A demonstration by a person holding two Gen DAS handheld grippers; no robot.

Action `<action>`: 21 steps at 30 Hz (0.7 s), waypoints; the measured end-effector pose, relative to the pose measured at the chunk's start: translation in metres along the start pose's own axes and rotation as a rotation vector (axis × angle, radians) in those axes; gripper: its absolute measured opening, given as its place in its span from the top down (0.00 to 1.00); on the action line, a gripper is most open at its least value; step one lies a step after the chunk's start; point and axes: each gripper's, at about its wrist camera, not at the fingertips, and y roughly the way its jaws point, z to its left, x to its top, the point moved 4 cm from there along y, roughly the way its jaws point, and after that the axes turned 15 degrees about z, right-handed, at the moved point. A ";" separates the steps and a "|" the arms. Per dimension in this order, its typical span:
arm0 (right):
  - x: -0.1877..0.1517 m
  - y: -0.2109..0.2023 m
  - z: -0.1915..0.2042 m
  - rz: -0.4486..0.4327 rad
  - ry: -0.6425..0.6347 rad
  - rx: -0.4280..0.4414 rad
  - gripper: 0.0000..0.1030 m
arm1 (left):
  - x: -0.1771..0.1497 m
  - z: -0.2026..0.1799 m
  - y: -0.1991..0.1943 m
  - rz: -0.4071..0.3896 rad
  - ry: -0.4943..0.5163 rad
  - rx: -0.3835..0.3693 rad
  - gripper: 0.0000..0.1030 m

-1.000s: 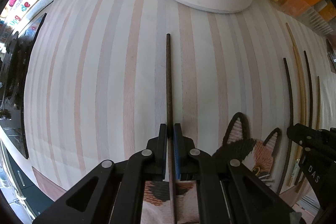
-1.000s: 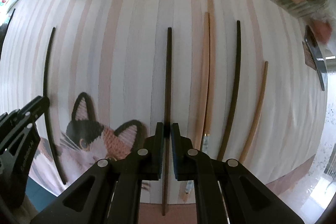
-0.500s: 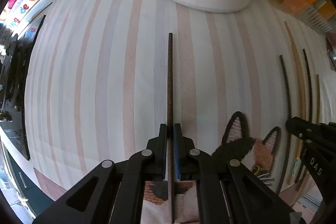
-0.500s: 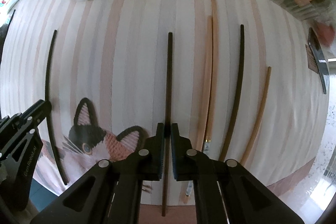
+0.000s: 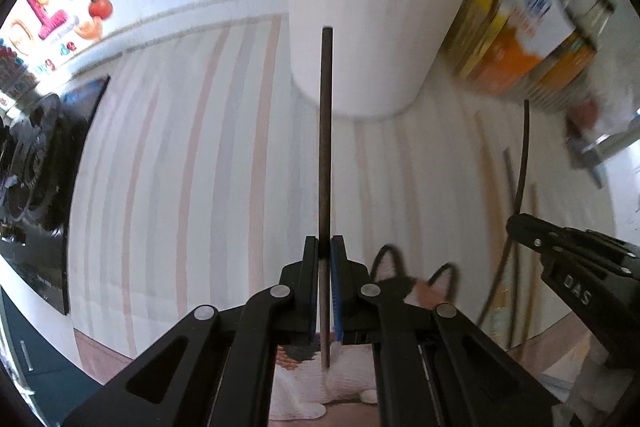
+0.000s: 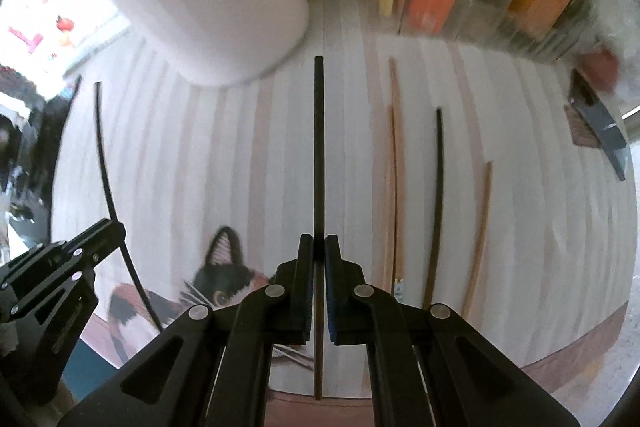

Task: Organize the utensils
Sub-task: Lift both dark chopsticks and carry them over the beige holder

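**One dark chopstick in each gripper**

Our left gripper (image 5: 325, 247) and right gripper (image 6: 319, 247) each clamp a dark chopstick (image 5: 325, 131) (image 6: 318, 147) near one end, so the long free end points toward the white holder (image 5: 368, 11).

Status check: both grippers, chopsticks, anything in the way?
Left gripper shut on a dark chopstick. Right gripper shut on another. Four chopsticks on the mat. White holder ahead, nothing between.

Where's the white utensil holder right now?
The white holder stands at the far edge of the striped mat, top centre in the left wrist view, upper left in the right wrist view, beside the food boxes on its right.
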 end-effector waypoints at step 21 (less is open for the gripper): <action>0.060 -0.284 0.019 -0.555 -0.061 0.164 0.95 | 0.106 -0.007 -0.260 -0.506 0.024 -0.178 0.97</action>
